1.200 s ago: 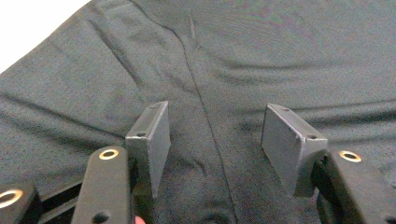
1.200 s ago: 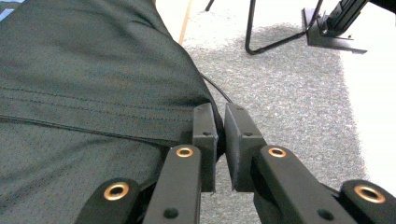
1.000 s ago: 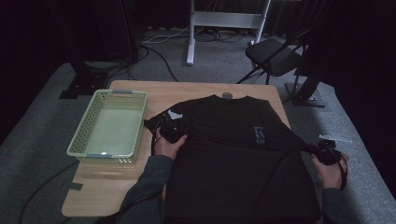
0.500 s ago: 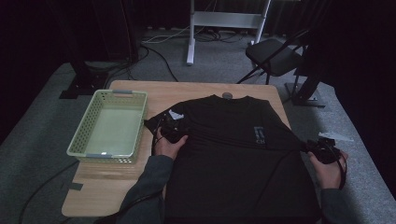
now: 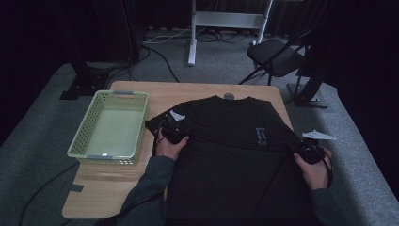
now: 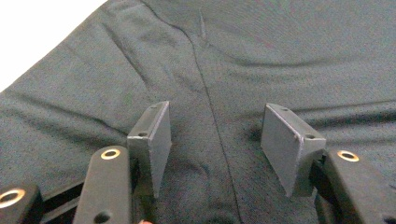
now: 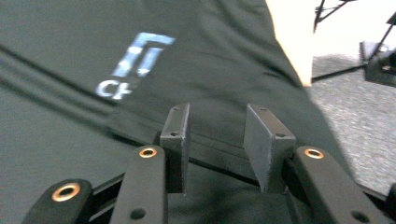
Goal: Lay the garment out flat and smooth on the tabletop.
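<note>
- table [image 5: 113, 186]: light wood, bare at its left edge; grey carpet all round it
- black T-shirt [image 5: 235, 155]: spread flat, chest up, over the middle and right of the table; collar at the far edge, hem toward me; pale print [image 7: 135, 65] on its right chest; left sleeve lies out toward the basket
- green basket [image 5: 80, 141]: perforated plastic, on the table's left side, just beside that left sleeve
- my left gripper [image 6: 215, 140]: sitting on the shirt at the left shoulder seam; fingers [image 6: 156, 135] spread wide, seam running between them, nothing clamped
- my right gripper [image 7: 217, 140]: at the shirt's right edge by the sleeve; fingers [image 7: 268, 140] just been opening, now parted over a fold of fabric, pads clear of it
</note>
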Motion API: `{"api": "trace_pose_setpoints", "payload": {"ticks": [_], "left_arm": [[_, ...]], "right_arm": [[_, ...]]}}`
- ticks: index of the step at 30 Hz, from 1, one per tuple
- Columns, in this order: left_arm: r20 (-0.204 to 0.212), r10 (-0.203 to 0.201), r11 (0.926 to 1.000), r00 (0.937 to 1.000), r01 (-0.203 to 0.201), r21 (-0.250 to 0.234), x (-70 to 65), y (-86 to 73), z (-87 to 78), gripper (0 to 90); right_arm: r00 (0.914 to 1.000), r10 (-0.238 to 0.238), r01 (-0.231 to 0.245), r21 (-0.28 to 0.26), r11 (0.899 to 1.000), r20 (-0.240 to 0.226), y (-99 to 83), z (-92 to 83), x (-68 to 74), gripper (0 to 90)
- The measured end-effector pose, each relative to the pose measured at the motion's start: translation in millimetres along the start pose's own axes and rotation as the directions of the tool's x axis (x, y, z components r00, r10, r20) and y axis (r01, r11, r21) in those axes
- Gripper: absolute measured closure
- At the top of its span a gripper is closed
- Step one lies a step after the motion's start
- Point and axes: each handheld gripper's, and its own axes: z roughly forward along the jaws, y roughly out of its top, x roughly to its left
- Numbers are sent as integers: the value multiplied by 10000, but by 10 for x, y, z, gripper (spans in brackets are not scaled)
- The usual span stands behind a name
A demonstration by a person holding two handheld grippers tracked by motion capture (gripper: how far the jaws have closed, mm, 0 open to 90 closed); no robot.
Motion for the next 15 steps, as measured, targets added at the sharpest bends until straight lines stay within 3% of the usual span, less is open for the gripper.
{"api": "trace_pose_setpoints", "payload": {"ticks": [7, 15], "left_arm": [[-11, 21, 10000, 10000, -21, 11, 2, -1, -2, 440], [-20, 25, 10000, 10000, -25, 9, -1, -5, -6, 439]], "right_arm": [[9974, -425, 434, 149, 9989, -575, 31, 143, 245, 594], [9938, -700, 721, 205, 9972, -862, 42, 237, 398, 557]]}}
